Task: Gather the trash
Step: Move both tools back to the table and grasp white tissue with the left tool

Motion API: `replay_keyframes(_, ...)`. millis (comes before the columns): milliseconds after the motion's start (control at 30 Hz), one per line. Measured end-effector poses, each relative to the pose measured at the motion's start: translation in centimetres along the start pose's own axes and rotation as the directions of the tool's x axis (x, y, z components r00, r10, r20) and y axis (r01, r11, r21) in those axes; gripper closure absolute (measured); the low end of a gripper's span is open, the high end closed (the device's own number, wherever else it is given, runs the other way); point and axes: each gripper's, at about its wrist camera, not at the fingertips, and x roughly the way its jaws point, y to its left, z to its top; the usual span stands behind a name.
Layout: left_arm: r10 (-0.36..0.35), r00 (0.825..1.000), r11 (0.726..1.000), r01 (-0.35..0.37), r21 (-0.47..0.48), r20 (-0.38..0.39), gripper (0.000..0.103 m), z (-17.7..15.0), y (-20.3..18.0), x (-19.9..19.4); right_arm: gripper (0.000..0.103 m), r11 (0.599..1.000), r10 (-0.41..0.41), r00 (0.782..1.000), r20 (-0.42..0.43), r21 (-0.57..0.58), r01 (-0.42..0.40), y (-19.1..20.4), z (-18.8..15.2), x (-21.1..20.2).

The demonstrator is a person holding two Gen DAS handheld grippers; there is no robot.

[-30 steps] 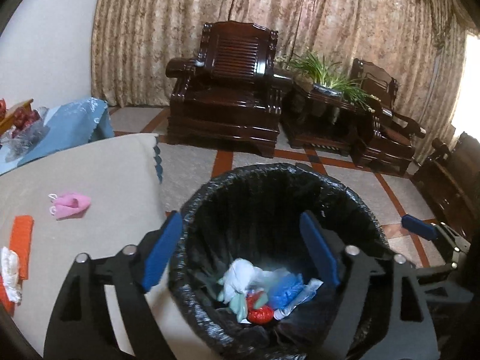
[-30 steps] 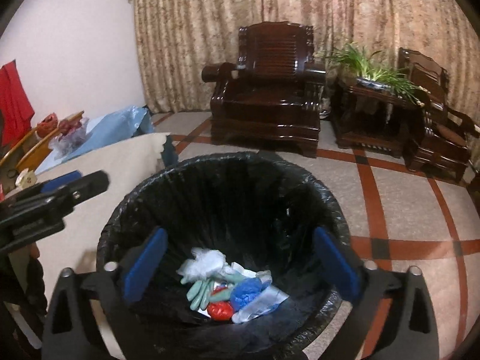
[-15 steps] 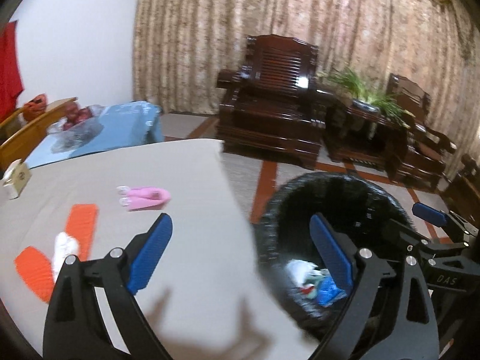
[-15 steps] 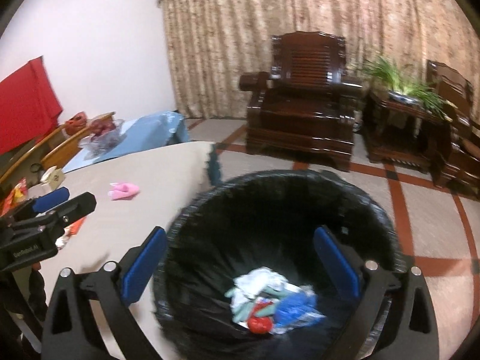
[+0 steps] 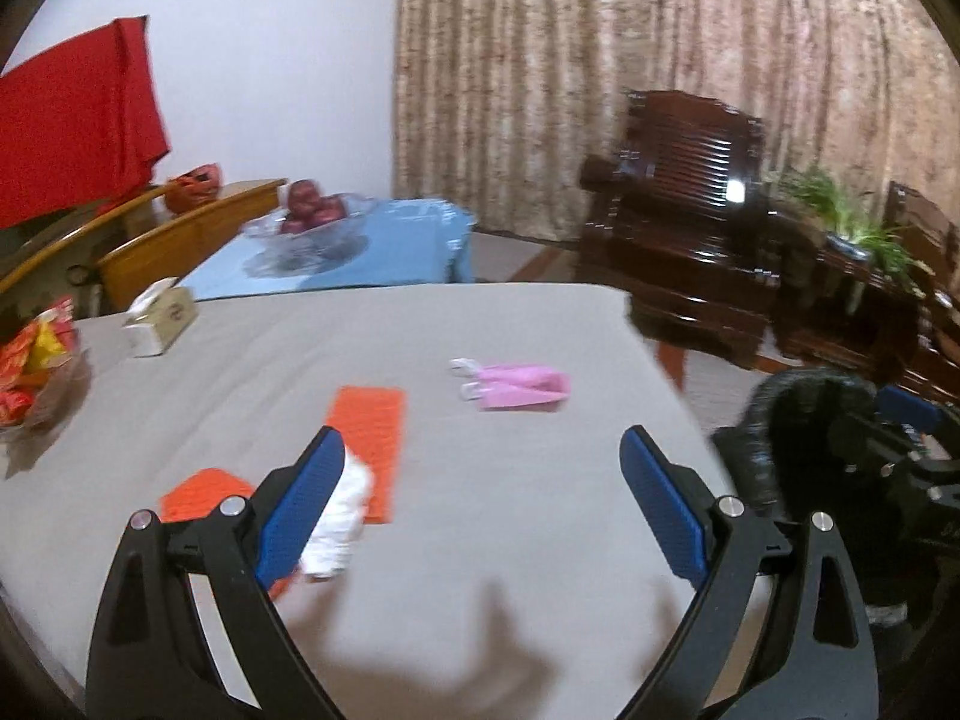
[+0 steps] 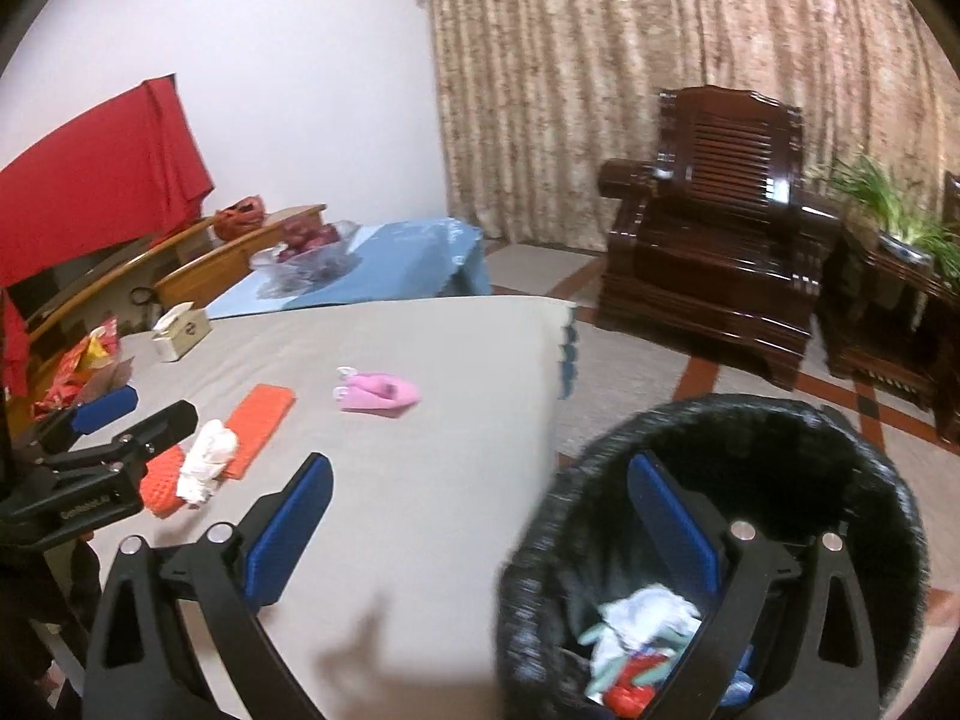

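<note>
On the grey table (image 5: 480, 540) lie a crumpled white tissue (image 5: 339, 516), two orange strips (image 5: 369, 444) and a pink folded piece (image 5: 516, 387). My left gripper (image 5: 480, 468) hovers open over the table, its left finger just beside the tissue, nothing between the pads. The black-lined bin (image 6: 840, 432) stands off the table's right edge with trash (image 6: 648, 630) inside. My right gripper (image 6: 480, 480) is open and empty, its right finger over the bin's mouth. In the right wrist view the tissue (image 6: 207, 459), an orange strip (image 6: 261, 420), the pink piece (image 6: 378, 393) and the left gripper (image 6: 138, 414) show.
A tissue box (image 5: 159, 324) and a basket of snack packets (image 5: 36, 372) sit at the table's far left. Behind are a blue-clothed table with a fruit bowl (image 5: 312, 216), a dark wooden armchair (image 5: 690, 228), a plant (image 6: 888, 204) and a red cloth (image 5: 72, 126).
Both grippers have swung left, away from above the bin toward the table. The bin has slid to the right of both views, and the tissue and orange strips now lie near the left gripper.
</note>
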Motion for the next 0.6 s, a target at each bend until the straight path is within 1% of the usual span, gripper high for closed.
replay_keyframes(67,0.038,0.999,0.999,-0.038,-0.012,-0.009,0.013,-0.4,1.9,0.5,0.006,1.000,0.017,1.000,-0.007,-0.009,-0.017,1.0,-0.1,0.8)
replay_keyframes(200,0.084,0.996,0.996,-0.085,-0.035,-0.035,0.014,-1.1,4.5,2.1,0.006,0.998,0.051,0.998,-0.025,-0.032,-0.052,3.1,-0.3,2.8)
replay_keyframes(233,0.092,0.995,0.995,-0.094,-0.040,-0.048,0.016,-1.4,5.0,2.6,0.006,0.998,0.056,0.998,-0.030,-0.038,-0.058,3.5,-0.3,3.3)
replay_keyframes(267,0.094,0.994,0.994,-0.096,-0.043,-0.056,0.020,-1.7,5.3,3.0,0.006,0.997,0.062,0.997,-0.036,-0.044,-0.064,4.0,-0.4,3.9)
replay_keyframes(300,0.097,0.992,0.994,-0.101,-0.049,-0.075,0.021,-1.9,5.8,3.8,0.006,0.996,0.066,0.997,-0.041,-0.048,-0.068,4.4,-0.4,4.3)
replay_keyframes(467,0.112,0.987,0.991,-0.119,-0.057,-0.117,0.026,-2.9,6.6,6.3,0.006,0.995,0.079,0.995,-0.063,-0.061,-0.083,5.6,-0.5,6.3)
replay_keyframes(600,0.123,0.979,0.989,-0.134,-0.055,-0.162,0.032,-3.6,7.0,8.4,0.006,0.993,0.087,0.993,-0.081,-0.071,-0.093,6.3,-0.6,7.6)
